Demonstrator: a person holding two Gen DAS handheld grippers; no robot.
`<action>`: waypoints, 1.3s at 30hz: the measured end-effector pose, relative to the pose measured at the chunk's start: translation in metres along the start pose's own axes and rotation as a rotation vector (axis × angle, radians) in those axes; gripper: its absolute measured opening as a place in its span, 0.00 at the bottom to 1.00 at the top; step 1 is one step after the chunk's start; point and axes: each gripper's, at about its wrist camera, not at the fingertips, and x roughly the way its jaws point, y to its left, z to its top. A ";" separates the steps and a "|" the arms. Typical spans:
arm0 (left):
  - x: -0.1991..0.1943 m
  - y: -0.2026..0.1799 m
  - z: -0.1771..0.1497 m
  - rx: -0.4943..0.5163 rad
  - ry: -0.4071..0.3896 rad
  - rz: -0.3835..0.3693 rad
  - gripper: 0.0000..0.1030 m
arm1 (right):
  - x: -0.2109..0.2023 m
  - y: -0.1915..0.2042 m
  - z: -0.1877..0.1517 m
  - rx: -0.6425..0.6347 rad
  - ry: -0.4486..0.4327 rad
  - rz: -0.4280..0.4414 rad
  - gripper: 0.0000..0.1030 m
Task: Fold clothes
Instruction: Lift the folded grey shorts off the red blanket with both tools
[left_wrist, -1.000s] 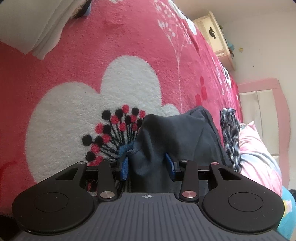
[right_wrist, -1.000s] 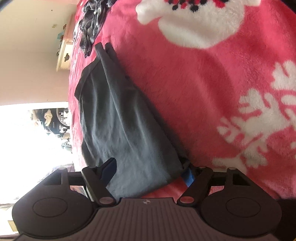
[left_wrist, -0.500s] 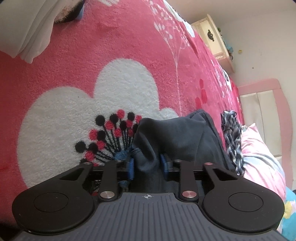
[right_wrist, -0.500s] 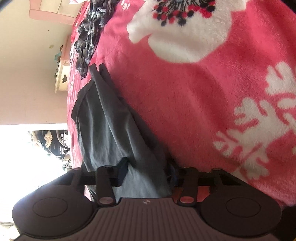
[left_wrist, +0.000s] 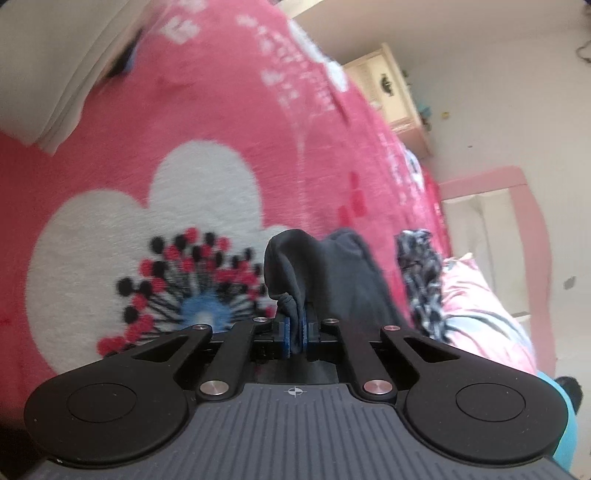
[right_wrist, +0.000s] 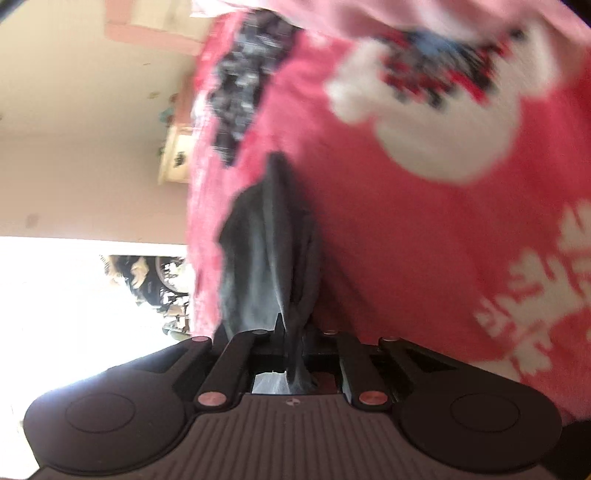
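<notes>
A dark grey garment (left_wrist: 332, 273) lies on a pink flowered blanket (left_wrist: 207, 122). My left gripper (left_wrist: 294, 332) is shut on one bunched corner of it, the cloth pinched between the blue pads and lifted off the blanket. In the right wrist view the same dark grey garment (right_wrist: 266, 240) stretches away from me along the blanket (right_wrist: 424, 240). My right gripper (right_wrist: 293, 343) is shut on its near edge, which is gathered into a narrow fold between the jaws. The view is blurred.
A black-and-white patterned garment (left_wrist: 421, 273) lies beyond the grey one, near a pink pillow (left_wrist: 476, 295). White bedding (left_wrist: 48, 74) sits at the upper left. A cream cabinet (left_wrist: 391, 92) and a pink headboard (left_wrist: 491, 184) stand past the bed. The patterned garment (right_wrist: 243, 81) shows at the top.
Both grippers closed from open onto the grey garment's edge and rose, pulling the cloth up into narrow folds. The right view has swung and blurred.
</notes>
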 end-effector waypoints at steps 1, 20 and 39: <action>-0.003 -0.005 0.000 0.004 -0.006 -0.012 0.03 | -0.003 0.006 0.003 -0.017 -0.005 0.012 0.07; -0.047 -0.131 0.004 0.212 -0.212 -0.190 0.02 | -0.032 0.078 0.061 -0.164 -0.024 0.277 0.06; -0.121 -0.189 0.024 0.179 -0.329 -0.413 0.02 | -0.081 0.198 0.063 -0.337 -0.025 0.440 0.06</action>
